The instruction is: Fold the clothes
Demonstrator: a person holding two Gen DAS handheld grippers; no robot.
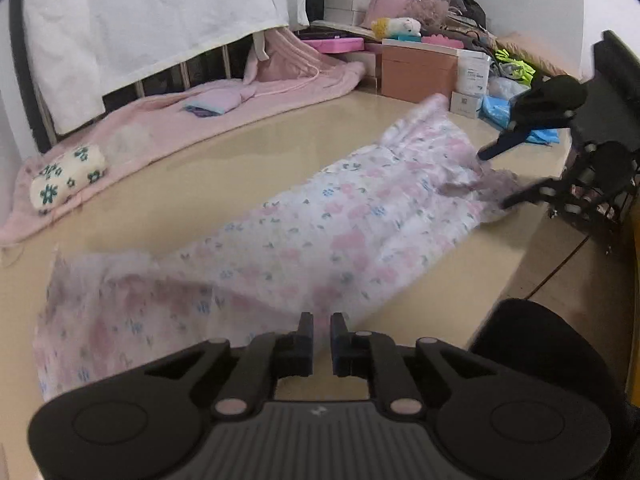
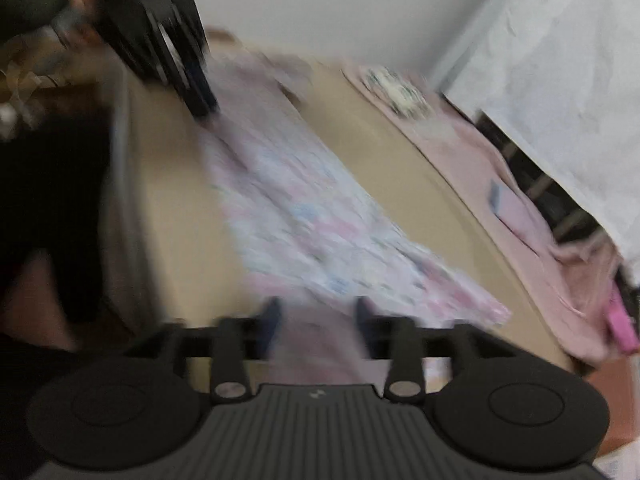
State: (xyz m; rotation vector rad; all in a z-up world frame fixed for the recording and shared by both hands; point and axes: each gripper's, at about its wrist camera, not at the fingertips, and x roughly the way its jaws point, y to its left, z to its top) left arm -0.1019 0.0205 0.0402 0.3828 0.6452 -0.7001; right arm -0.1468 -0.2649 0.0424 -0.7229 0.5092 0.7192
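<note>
The floral garment (image 1: 320,220) lies stretched on the beige table (image 1: 240,152), its long axis running from the left gripper (image 1: 321,326) diagonally to the right gripper (image 1: 494,178) at the far end. The left gripper's fingers are nearly closed on the garment's near edge. The left wrist view sharply shows the pink blanket (image 1: 168,120) beyond the garment; the right wrist view is motion-blurred, showing that gripper's fingers (image 2: 362,312) spread, cloth between them.
</note>
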